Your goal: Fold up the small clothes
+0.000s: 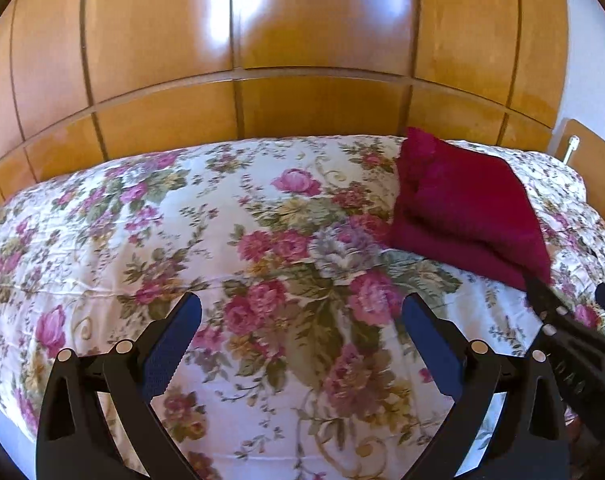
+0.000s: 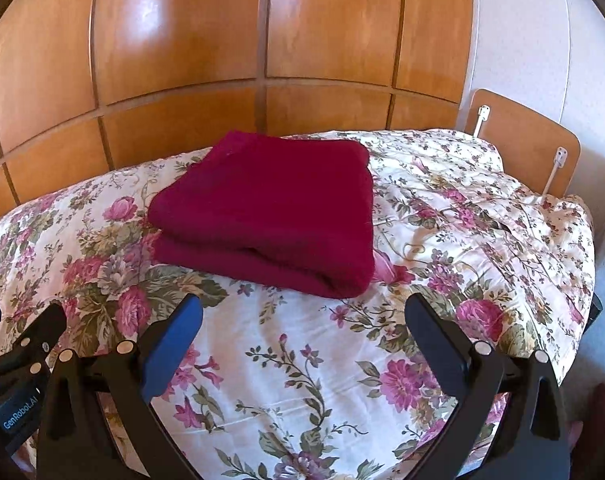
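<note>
A dark red knitted garment (image 2: 270,208) lies folded into a thick rectangle on the floral bedspread (image 2: 322,360). In the left wrist view the garment (image 1: 462,204) is at the right. My right gripper (image 2: 302,312) is open and empty, just in front of the garment's near edge, apart from it. My left gripper (image 1: 302,312) is open and empty, over bare bedspread (image 1: 182,220) to the left of the garment. The right gripper (image 1: 570,300) shows at the right edge of the left wrist view, and the left gripper (image 2: 22,312) shows at the left edge of the right wrist view.
A glossy wooden panelled wall (image 2: 222,60) runs along the far side of the bed. A wooden headboard (image 2: 522,140) with white brackets stands at the right, against a white wall (image 2: 522,40). The bed's near edge drops off below the grippers.
</note>
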Available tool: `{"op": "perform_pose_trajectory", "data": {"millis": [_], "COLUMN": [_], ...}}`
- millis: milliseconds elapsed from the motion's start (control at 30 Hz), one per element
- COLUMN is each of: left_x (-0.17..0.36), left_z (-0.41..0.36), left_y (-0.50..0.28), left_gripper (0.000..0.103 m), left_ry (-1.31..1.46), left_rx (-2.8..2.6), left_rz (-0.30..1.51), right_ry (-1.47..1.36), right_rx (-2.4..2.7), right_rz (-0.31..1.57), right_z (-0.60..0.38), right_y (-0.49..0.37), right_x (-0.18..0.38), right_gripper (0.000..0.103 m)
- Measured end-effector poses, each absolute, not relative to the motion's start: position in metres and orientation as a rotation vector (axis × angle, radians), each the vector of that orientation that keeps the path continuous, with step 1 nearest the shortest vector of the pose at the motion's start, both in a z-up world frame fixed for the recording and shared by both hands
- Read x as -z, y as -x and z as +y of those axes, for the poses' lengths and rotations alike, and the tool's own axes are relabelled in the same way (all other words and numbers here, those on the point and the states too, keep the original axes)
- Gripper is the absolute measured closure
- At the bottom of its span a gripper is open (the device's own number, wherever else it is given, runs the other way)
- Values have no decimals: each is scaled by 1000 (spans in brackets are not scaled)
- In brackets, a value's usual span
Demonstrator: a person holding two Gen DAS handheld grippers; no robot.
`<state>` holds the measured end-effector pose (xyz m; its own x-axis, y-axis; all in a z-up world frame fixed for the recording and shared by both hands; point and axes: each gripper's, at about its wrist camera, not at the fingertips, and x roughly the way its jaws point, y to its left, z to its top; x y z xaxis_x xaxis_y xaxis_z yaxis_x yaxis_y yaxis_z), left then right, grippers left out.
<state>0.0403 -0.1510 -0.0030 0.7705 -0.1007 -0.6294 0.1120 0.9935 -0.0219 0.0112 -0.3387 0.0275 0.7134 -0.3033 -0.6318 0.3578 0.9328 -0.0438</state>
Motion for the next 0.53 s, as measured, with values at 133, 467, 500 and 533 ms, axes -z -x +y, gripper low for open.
{"op": "perform_pose_trajectory", "data": {"millis": [133, 467, 500, 533], "left_x": [0, 1, 3, 4], "left_z": [-161, -165, -165, -165], "left_y": [-41, -39, -40, -40], "left_gripper": [4, 4, 4, 4], "left_ry": [-45, -57, -55, -56], "left_rx": [129, 121, 124, 124], "left_rz": [642, 643, 654, 659], "right_ry": [-94, -95, -95, -96], "right_rx": [379, 373, 373, 372], "right_rz": [703, 711, 713, 715], "right_z": [-344, -344, -345, -345], "right_y": [-11, -12, -12, -12], "right_x": [-24, -20, -19, -19], "right_gripper": [2, 2, 2, 2]}}
